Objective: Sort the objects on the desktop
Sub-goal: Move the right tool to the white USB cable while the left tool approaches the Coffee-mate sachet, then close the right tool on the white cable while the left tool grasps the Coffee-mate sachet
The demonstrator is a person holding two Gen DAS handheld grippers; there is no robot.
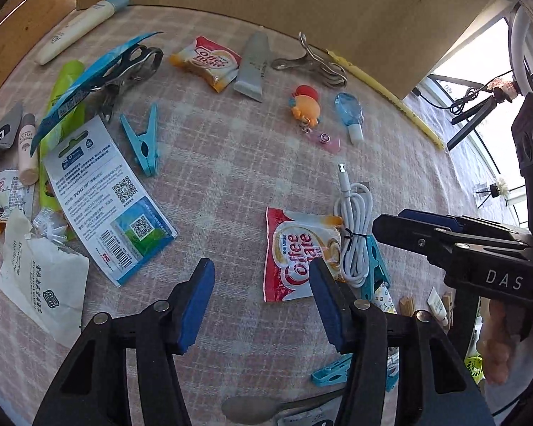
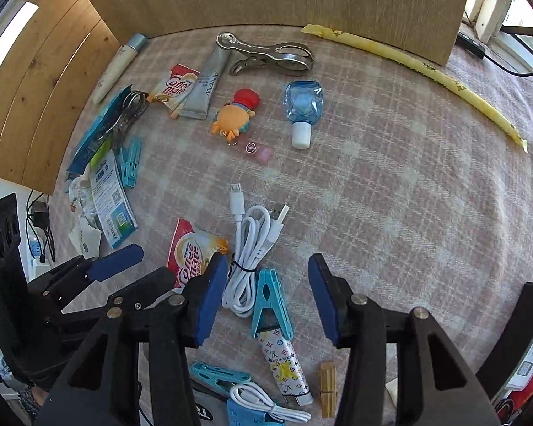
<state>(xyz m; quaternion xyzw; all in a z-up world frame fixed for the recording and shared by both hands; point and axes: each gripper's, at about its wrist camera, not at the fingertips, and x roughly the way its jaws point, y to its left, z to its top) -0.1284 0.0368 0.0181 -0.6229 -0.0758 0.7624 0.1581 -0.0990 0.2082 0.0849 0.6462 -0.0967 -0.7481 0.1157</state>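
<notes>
While angled steeply down, both tools (image 1: 261,301) (image 2: 266,298) hover open-jawed above clutter.

I read "Coffee mate" on the red sachet (image 1: 299,254) just left of the white cable (image 1: 353,227). Beyond the cable, a second sachet (image 1: 206,61) reads likewise; the grey tube (image 2: 206,88) beside it reads "ANEW". My right gripper (image 1: 401,229) bears "DAS".

A cable (image 2: 247,259) is lying at the middle of the tabletop (image 2: 391,195), a creamer packet (image 2: 192,252) touching its left side, a clothes peg (image 2: 270,301) just before it, a small bottle (image 2: 302,110) sitting well behind.
</notes>
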